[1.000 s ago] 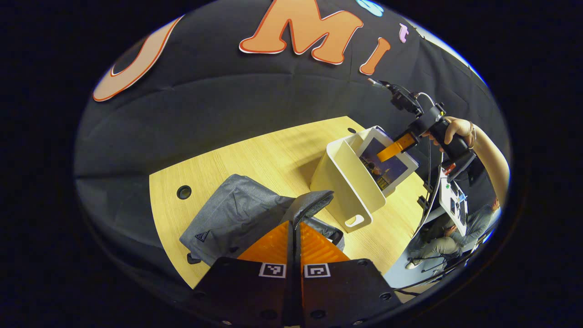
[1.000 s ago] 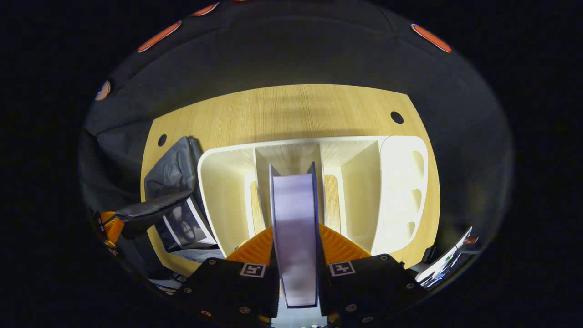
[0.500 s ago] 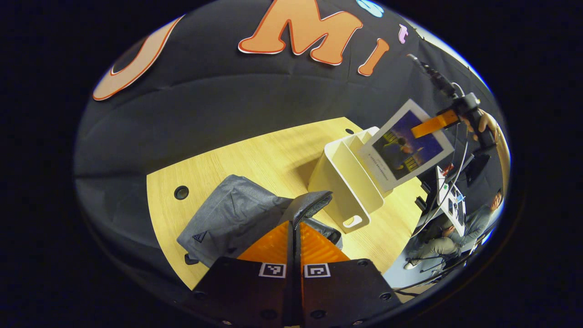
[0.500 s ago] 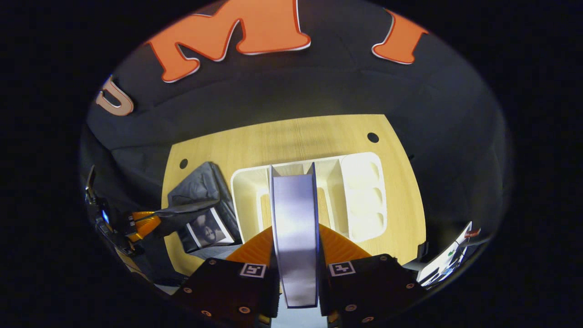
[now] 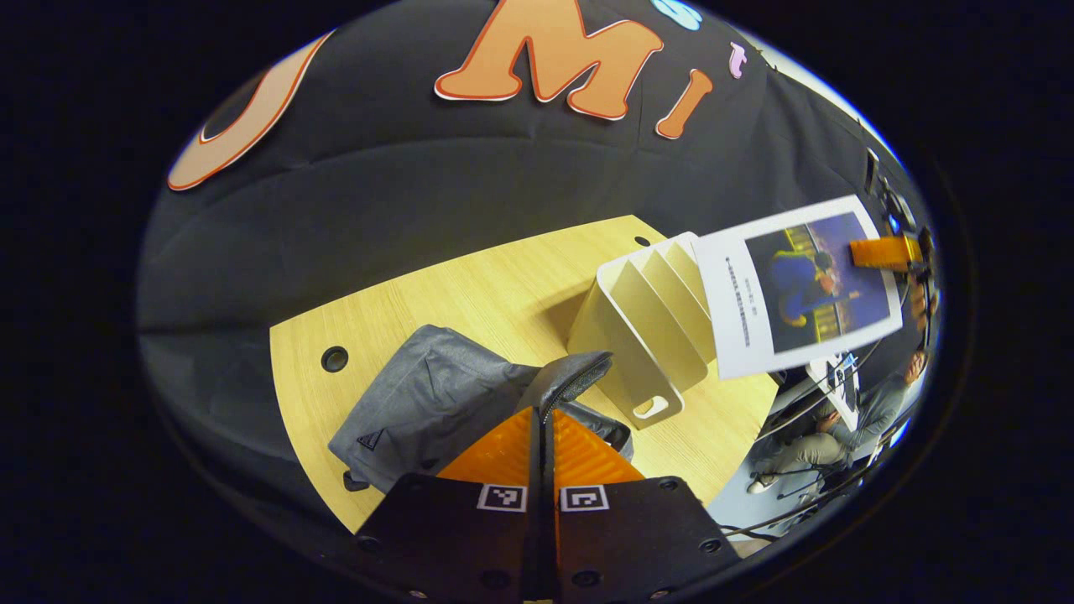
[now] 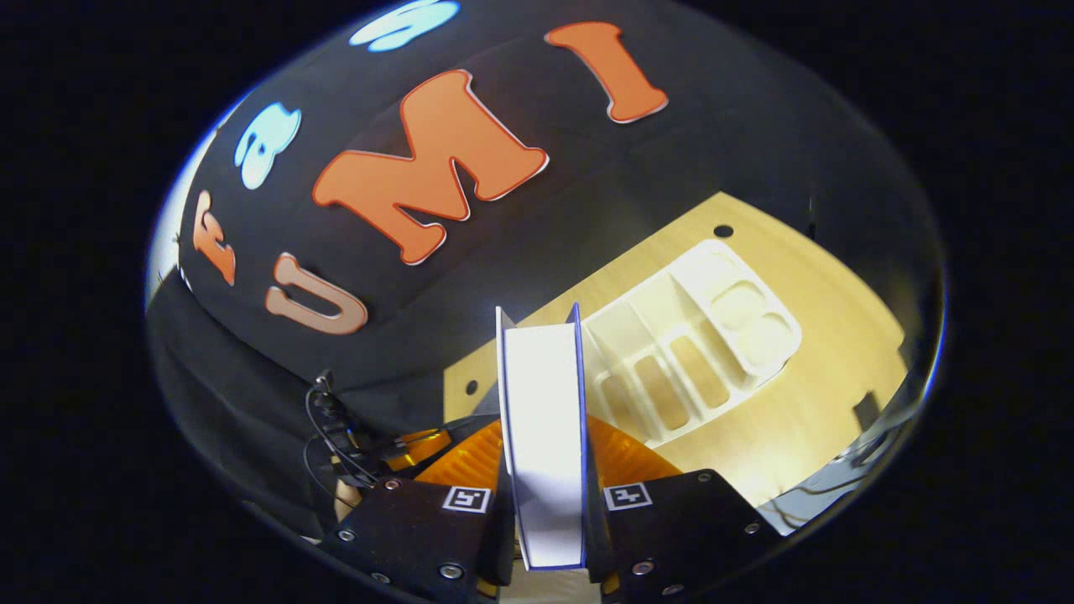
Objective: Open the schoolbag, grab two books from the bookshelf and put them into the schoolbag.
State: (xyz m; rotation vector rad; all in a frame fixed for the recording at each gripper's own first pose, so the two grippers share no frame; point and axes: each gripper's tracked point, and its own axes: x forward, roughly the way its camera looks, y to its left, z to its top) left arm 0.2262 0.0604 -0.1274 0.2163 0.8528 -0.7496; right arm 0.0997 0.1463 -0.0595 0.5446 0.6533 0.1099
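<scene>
- R gripper [image 6: 544, 503] clamps a book [image 6: 545, 436] edge-on, both fingers pressing its covers; book hangs in air, clear of the white bookshelf [image 5: 646, 335].
- L gripper [image 5: 541, 453] pinched tight on the grey schoolbag [image 5: 428, 403] flap, holding the mouth up.
- From the book, bag lies at abt 8 o'clock, down-left across the table [image 5: 470, 285]; shelf between them.
- Book's long axis looks tilted; prob needs turning to slide in edge-first.

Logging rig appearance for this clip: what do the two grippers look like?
Each gripper, left and right, has a black body with visible screws and two small square black-and-white markers at the base of ribbed fingers. Seen from the right gripper view, the left gripper carries thin black cables.
</scene>
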